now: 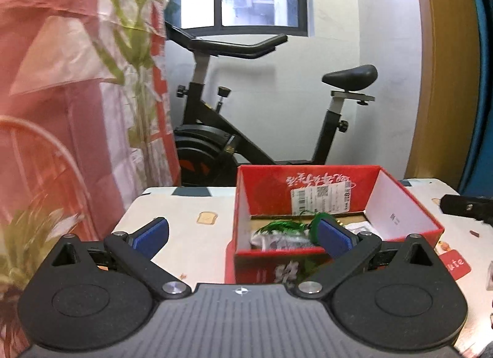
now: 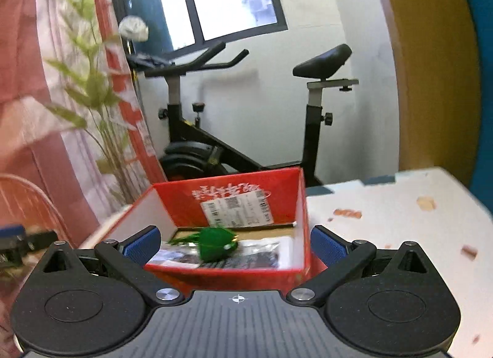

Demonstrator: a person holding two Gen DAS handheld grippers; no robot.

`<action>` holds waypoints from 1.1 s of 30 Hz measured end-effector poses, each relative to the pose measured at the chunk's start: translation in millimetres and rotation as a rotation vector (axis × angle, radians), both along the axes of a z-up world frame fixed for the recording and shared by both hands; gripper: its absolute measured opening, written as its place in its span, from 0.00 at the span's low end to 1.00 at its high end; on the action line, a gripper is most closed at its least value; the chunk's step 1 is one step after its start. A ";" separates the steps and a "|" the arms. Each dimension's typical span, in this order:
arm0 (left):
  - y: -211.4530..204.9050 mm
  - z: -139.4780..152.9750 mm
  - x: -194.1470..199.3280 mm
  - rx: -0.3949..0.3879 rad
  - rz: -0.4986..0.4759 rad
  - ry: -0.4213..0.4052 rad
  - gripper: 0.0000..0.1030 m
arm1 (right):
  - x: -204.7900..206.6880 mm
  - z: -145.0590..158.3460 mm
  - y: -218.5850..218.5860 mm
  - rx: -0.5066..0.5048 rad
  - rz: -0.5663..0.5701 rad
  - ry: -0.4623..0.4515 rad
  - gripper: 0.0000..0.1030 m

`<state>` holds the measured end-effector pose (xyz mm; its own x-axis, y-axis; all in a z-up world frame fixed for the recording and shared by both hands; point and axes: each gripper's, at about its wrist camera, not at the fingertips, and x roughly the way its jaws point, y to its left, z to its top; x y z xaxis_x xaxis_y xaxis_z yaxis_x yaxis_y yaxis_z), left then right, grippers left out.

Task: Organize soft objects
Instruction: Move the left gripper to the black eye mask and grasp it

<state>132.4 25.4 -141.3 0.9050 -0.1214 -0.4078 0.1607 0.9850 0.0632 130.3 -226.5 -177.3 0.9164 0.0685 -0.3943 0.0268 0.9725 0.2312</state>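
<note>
A red cardboard box (image 1: 308, 185) stands open on the table, also seen in the right wrist view (image 2: 185, 201). Inside it lies a green soft toy with a fringed tail (image 1: 286, 225) (image 2: 215, 247), on top of silvery packets (image 1: 277, 239) (image 2: 262, 247). My left gripper (image 1: 243, 236) is open wide just short of the box's near left corner, and its pads press on nothing. My right gripper (image 2: 234, 245) is open wide too, in front of the box's near wall, holding nothing.
The table (image 1: 185, 213) (image 2: 400, 204) has a white cloth with toast prints. An exercise bike (image 1: 234, 142) stands behind it by the wall. A leafy plant (image 2: 92, 96), pink curtains and a wire chair (image 1: 37, 148) crowd the left. The right gripper's tip (image 1: 465, 205) shows at the right.
</note>
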 end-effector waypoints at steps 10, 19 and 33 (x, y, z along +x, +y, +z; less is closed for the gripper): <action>7.1 -43.4 -19.1 0.027 0.019 0.063 1.00 | -29.3 -51.9 10.1 0.112 0.035 0.086 1.00; 34.1 -82.1 -2.8 -0.089 0.073 0.212 0.99 | -27.1 -82.8 42.4 -0.016 0.052 0.169 0.97; 46.5 -109.3 16.7 -0.147 0.104 0.293 0.87 | 8.3 -118.6 44.3 0.068 0.113 0.298 0.78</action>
